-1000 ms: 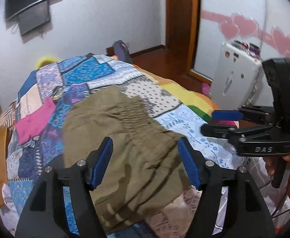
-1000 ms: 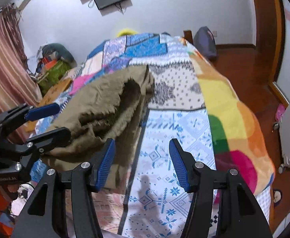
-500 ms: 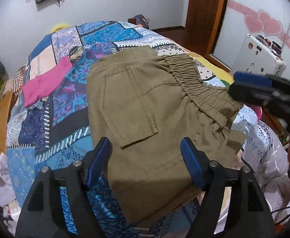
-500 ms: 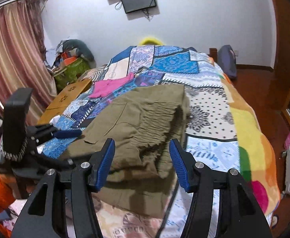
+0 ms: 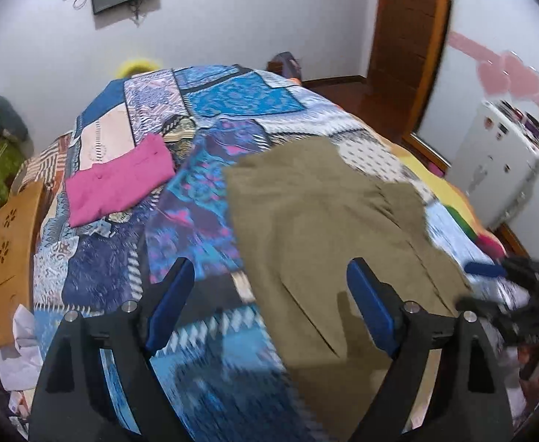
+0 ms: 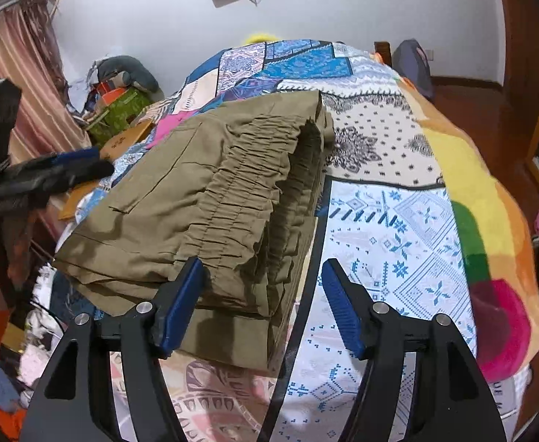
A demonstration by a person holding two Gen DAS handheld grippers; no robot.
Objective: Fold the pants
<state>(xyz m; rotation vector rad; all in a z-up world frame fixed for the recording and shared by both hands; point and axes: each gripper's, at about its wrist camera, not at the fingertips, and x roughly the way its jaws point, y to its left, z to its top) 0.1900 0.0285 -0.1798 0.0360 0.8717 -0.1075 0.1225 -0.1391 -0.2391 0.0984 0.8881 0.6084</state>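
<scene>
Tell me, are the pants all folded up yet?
Almost! The olive pants already lie in a thick folded stack on the patchwork bedspread, waistband layers piled at one edge. Nothing is in hand: the left tool and right tool are both open and empty. What may be left is tidying the bottom layer that sticks out.

The pants (image 6: pixel 210 199) are plain olive-brown. The bed cover (image 6: pixel 391 221) is a patchwork of blue, white and purple prints, with yellow, green and pink stripes at its edge. The folded cloth (image 5: pixel 118 180) is pink.
</scene>
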